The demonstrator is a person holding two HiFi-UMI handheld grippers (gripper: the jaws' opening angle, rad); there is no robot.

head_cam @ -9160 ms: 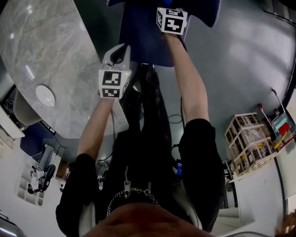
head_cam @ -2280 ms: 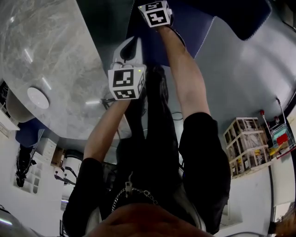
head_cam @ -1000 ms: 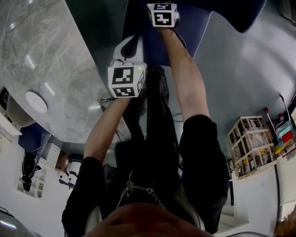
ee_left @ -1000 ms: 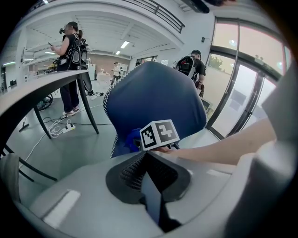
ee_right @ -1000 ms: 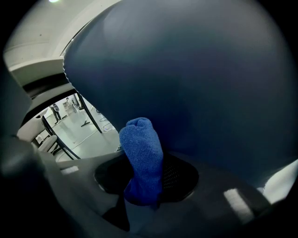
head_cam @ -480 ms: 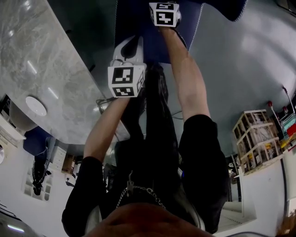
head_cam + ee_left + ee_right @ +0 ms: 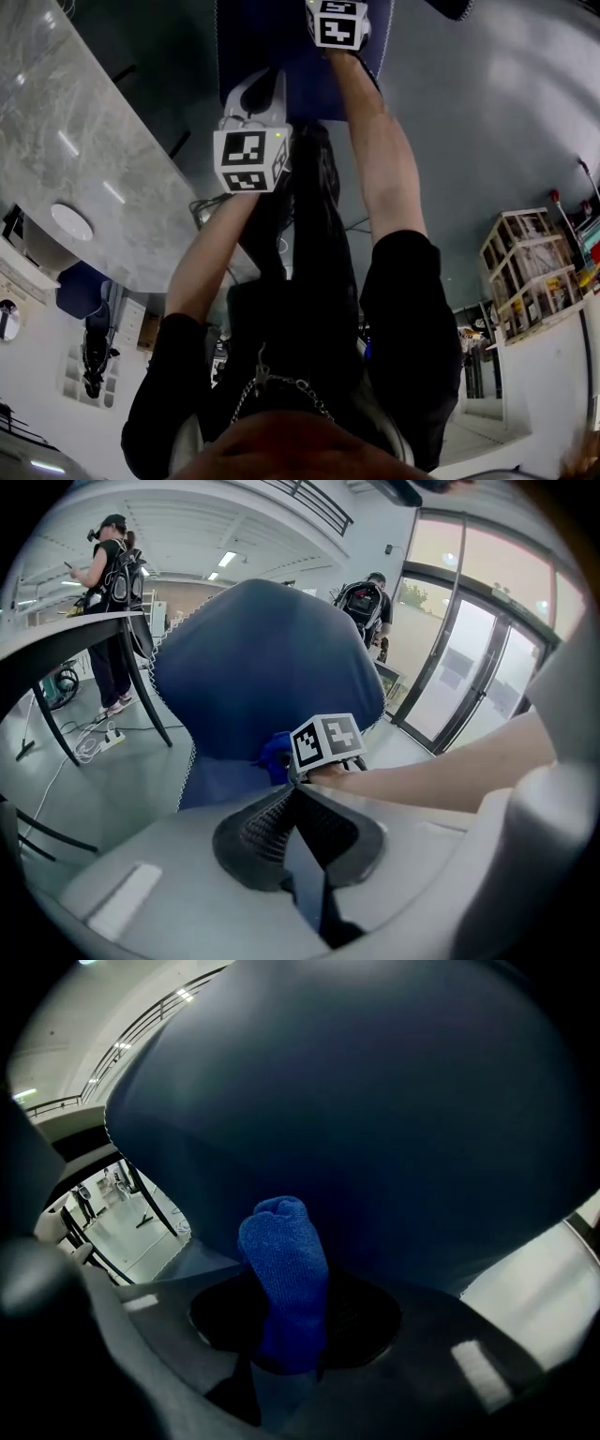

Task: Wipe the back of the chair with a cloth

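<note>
Since earlier, the chair back [image 7: 281, 37] has slid toward the upper left. Lower centre, the right gripper [image 7: 286, 1333] pinches a rolled, nubby bright-blue cloth [image 7: 284, 1260] — upright before it — while the left gripper [image 7: 296, 791] is pressed together.

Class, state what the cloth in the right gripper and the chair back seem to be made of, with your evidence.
The cloth looks like microfibre or terry, matt blue: a fine nubbly pile shows. The chair back seems upholstery fabric, matt dark blue, smooth, with a stitched edge seam.
</note>
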